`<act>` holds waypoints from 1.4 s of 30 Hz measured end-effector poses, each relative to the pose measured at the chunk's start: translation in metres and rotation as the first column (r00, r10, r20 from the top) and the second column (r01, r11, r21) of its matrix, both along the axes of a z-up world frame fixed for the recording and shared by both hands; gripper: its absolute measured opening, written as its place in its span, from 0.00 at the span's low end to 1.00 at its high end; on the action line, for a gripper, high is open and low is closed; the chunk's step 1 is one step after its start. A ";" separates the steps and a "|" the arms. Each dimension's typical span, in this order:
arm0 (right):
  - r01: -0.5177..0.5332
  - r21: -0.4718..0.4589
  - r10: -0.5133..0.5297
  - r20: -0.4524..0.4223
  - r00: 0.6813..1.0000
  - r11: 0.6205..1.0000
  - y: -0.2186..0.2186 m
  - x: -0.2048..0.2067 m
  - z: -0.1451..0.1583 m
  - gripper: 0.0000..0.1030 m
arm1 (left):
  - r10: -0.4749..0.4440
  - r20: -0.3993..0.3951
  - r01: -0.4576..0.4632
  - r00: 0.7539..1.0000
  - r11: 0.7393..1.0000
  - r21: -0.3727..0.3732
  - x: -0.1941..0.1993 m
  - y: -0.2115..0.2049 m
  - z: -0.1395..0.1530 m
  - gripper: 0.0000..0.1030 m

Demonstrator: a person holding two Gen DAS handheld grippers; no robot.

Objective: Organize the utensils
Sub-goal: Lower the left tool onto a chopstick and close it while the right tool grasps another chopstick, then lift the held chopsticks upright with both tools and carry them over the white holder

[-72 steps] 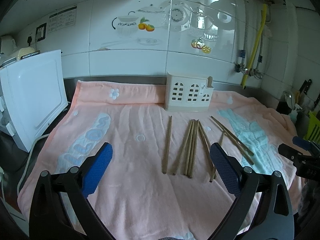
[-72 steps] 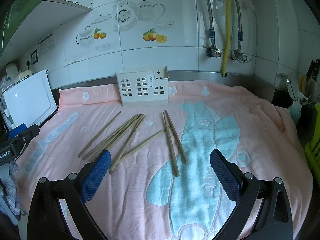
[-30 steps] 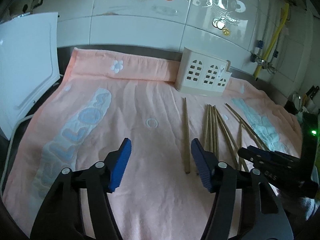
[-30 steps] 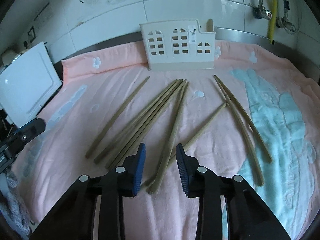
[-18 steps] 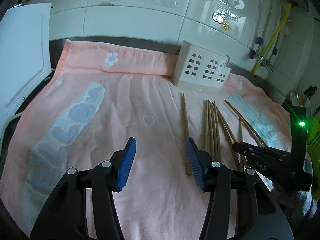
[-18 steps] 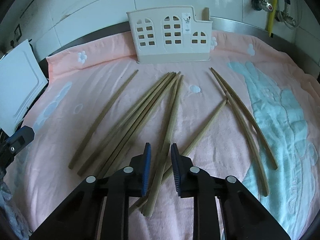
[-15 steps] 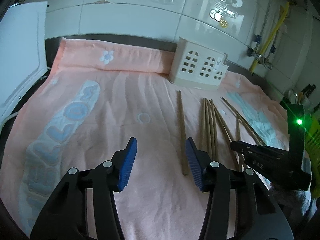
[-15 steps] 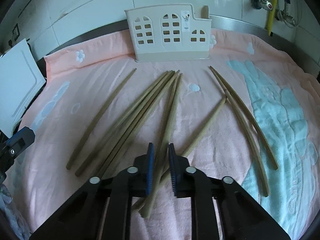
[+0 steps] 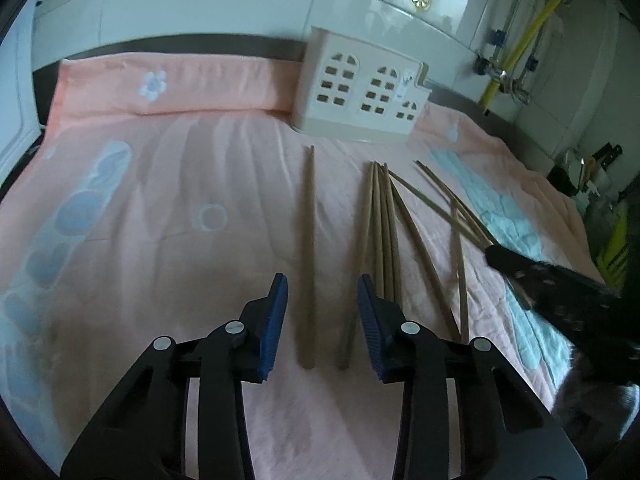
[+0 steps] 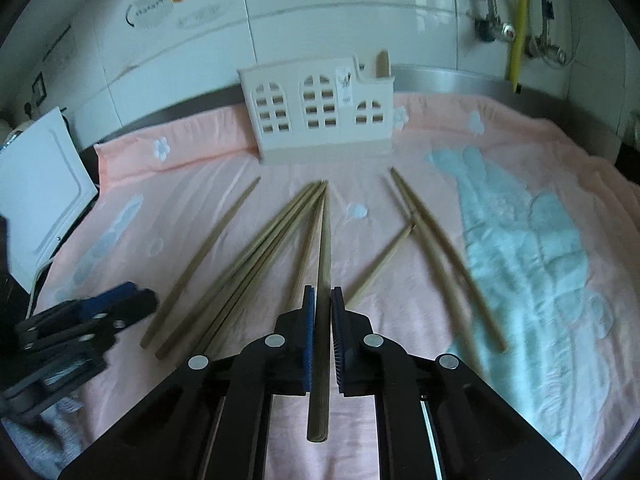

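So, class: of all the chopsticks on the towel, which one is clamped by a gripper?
The chopstick between the right gripper pads: it runs straight along the gripper's axis, while every other chopstick lies free on the towel.

text: none legible | towel point(image 9: 168, 184) lettering: blurred | holder point(image 10: 320, 112) sticker: too small

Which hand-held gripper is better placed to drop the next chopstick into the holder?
Right. The right hand-held gripper is shut on a chopstick aimed toward the holder; the left hand-held gripper is open, straddling a lying one.
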State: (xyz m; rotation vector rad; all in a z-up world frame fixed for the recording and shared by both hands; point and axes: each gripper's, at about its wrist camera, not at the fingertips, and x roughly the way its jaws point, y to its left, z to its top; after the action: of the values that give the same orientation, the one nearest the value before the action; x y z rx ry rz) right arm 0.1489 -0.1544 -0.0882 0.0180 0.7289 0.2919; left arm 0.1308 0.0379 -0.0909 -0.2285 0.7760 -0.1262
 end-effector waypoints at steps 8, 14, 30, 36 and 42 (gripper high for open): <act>-0.024 0.007 0.023 0.097 0.995 1.000 -0.020 -0.012 0.028 0.06 | 0.018 -0.068 -0.018 0.998 1.000 -0.004 0.023 -0.004 -0.016 0.22; -0.053 0.008 0.051 0.124 0.991 0.999 -0.025 -0.014 0.036 0.06 | 0.057 -0.088 -0.060 0.994 0.998 -0.033 0.030 0.003 -0.020 0.14; -0.121 0.020 0.118 0.129 0.985 0.992 -0.036 0.003 0.062 0.06 | 0.075 0.081 -0.075 0.994 0.997 -0.006 0.017 0.008 0.047 0.05; -0.164 0.006 0.162 0.126 0.979 0.986 -0.032 0.021 0.078 0.06 | 0.033 0.125 -0.033 0.992 0.999 -0.002 0.020 0.006 0.071 0.05; -0.199 -0.009 0.199 0.110 0.974 0.980 -0.030 0.045 0.101 0.06 | -0.030 0.160 0.019 0.987 0.997 0.069 0.031 -0.008 0.098 0.05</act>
State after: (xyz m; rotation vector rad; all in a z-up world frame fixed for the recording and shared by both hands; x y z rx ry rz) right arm 0.1942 -0.1844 0.0133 -0.0695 0.6206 0.4818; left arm 0.1618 0.0304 0.0072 -0.1432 0.6207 -0.1400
